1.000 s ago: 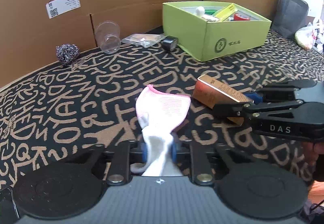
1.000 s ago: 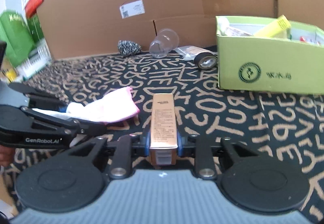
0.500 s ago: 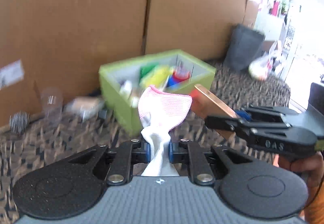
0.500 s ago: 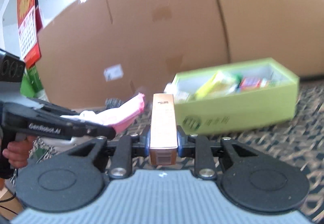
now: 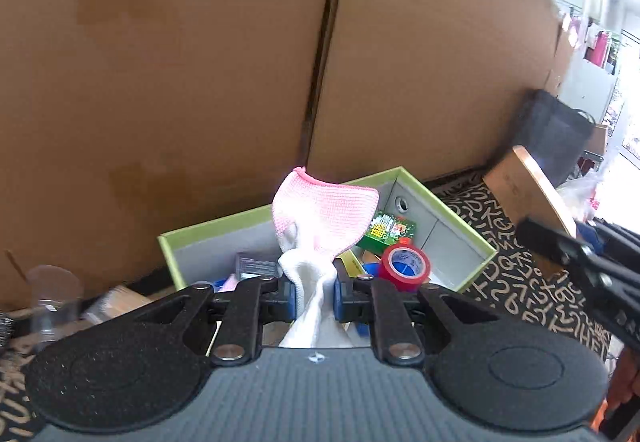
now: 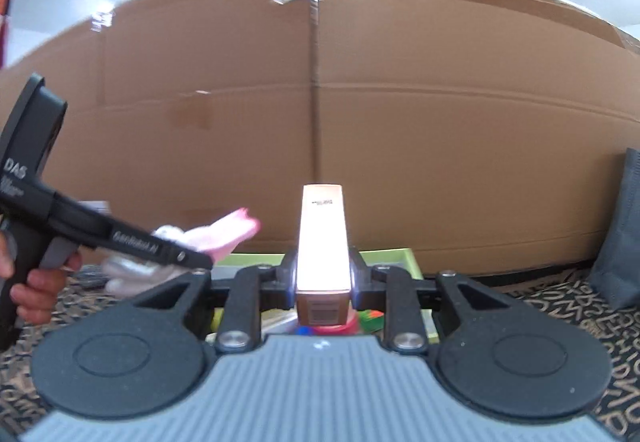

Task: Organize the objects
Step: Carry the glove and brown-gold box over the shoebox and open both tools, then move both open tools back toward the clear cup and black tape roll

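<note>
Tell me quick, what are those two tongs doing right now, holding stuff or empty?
Left tongs: closed on the pink and white sock.
Right tongs: closed on the gold carton.

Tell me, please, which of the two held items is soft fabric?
The pink-and-white sock, pinched by the left gripper; the right gripper holds a rigid gold carton.

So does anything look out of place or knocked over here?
Only small things. A clear plastic cup lies tipped beside the green box at far left. The pink-and-white sock in the left gripper hangs bunched and twisted. The gold carton in the right gripper sits straight.
</note>
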Demonstrator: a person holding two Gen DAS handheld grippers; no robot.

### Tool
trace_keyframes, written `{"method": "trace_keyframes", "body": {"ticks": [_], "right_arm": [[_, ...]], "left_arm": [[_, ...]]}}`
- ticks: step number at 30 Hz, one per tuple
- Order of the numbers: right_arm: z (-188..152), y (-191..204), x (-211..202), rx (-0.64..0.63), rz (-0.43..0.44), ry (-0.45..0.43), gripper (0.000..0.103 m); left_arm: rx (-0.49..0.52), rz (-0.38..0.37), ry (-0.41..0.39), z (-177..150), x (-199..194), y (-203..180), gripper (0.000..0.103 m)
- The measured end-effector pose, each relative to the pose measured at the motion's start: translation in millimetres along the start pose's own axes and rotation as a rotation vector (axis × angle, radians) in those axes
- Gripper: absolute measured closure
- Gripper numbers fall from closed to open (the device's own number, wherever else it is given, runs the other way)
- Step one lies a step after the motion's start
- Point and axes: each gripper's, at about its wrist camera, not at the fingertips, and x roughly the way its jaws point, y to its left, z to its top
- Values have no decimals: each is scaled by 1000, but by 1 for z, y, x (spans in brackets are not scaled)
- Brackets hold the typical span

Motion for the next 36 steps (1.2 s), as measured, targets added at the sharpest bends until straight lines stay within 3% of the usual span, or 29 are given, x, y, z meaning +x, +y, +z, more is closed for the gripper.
{"method": "trace_keyframes", "body": {"ticks": [6,10,11,12,13,14,15,16,18,19,23,29,36], "right_arm": [[-11,-27,71,28,-44,85,79],[-25,-34,101,40,-43,121,79],[-29,-35,107,42,-38,132,79],[-33,-36,112,41,-24,142,72],[-37,-36,115,39,-15,155,63],[-40,-35,115,36,-29,157,41],[-44,-32,110,21,-50,137,27],[-48,-29,103,3,-61,110,24],[-54,-21,84,-13,-82,75,4],[-57,-18,75,-16,-99,52,0],[-71,-4,42,12,-110,-5,0],[-82,16,11,35,-87,-10,0],[-100,48,-12,53,-20,37,0]], "left_arm": [[-16,-30,29,0,32,-7,88],[26,-11,24,-6,40,-10,88],[23,-5,23,-7,41,-10,84],[15,-7,20,-8,41,-9,79],[2,-20,13,-9,40,-7,61],[-13,-30,-1,-11,38,-6,30],[-30,-33,-18,-13,35,-3,16],[-47,-28,-45,-17,29,-2,6],[-52,-12,-90,-24,16,0,6],[-42,-6,-94,-27,10,-2,6],[-32,47,-118,-45,-10,-2,6],[-1,183,-72,-65,-41,-15,6],[-35,255,-79,-96,-82,-11,6]]}}
